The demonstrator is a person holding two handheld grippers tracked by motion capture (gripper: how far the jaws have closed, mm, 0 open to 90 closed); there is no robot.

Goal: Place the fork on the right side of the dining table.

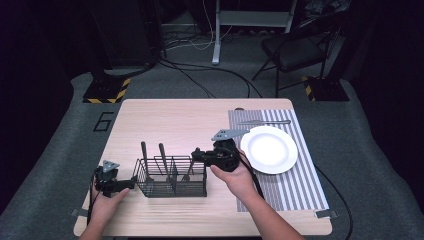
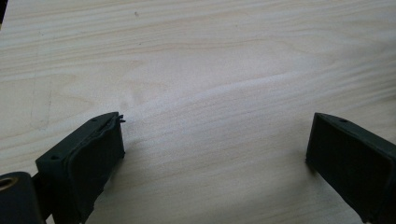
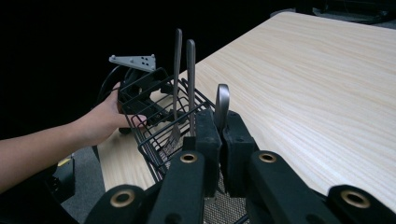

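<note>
One utensil handle [image 3: 222,105] sits pinched between our right gripper [image 3: 220,135] jaws, rising from the wire caddy [image 3: 156,123] beneath them. We judge it stiff, light, slippery (grip low). Our left gripper [image 2: 215,149] gapes wide, empty, over bare table [image 2: 210,56].

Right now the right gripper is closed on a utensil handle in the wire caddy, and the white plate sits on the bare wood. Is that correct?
Not quite. The right gripper is closed on a utensil handle in the wire caddy, but the white plate sits on the striped placemat, not on bare wood; the high view shows it.
</note>
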